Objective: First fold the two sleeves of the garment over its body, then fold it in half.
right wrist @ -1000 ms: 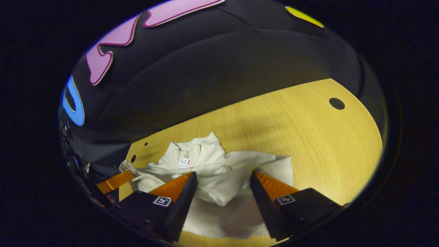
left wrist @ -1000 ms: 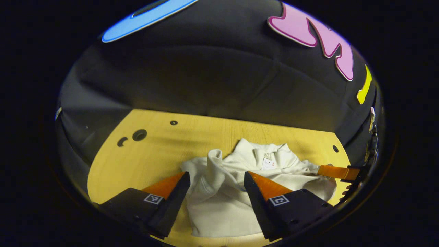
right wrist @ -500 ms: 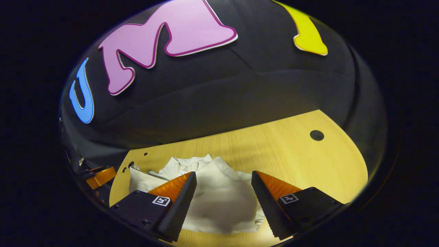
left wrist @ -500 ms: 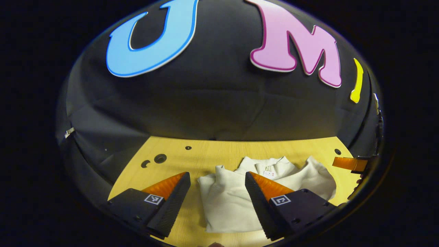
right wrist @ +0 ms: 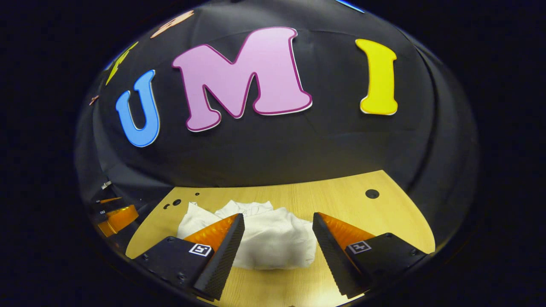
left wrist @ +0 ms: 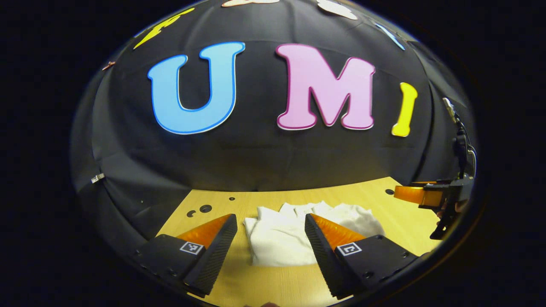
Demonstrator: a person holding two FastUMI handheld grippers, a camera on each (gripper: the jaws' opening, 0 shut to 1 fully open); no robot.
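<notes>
A cream-white garment (left wrist: 281,238) lies folded into a compact bundle on the wooden table (left wrist: 273,277), collar toward the far wall. In the left gripper view, my left gripper (left wrist: 269,221) is open, raised above and short of the bundle, its fingers apart with nothing between them. The right gripper shows far off at that view's right edge (left wrist: 420,195). In the right gripper view the garment (right wrist: 268,238) sits ahead, and my right gripper (right wrist: 277,219) is open, lifted clear of the cloth. The left gripper appears at that view's left edge (right wrist: 117,217).
The table (right wrist: 384,221) has round holes near its far corners (right wrist: 372,193) (left wrist: 205,208). Black cloth walls close the booth on the far side and both flanks. Bare wood lies on both sides of the garment and before it.
Both grippers have pulled back and tilted upward, away from the garment, which now looks smaller and farther. The cloth has settled into a tidier bundle. Both stayed open.
</notes>
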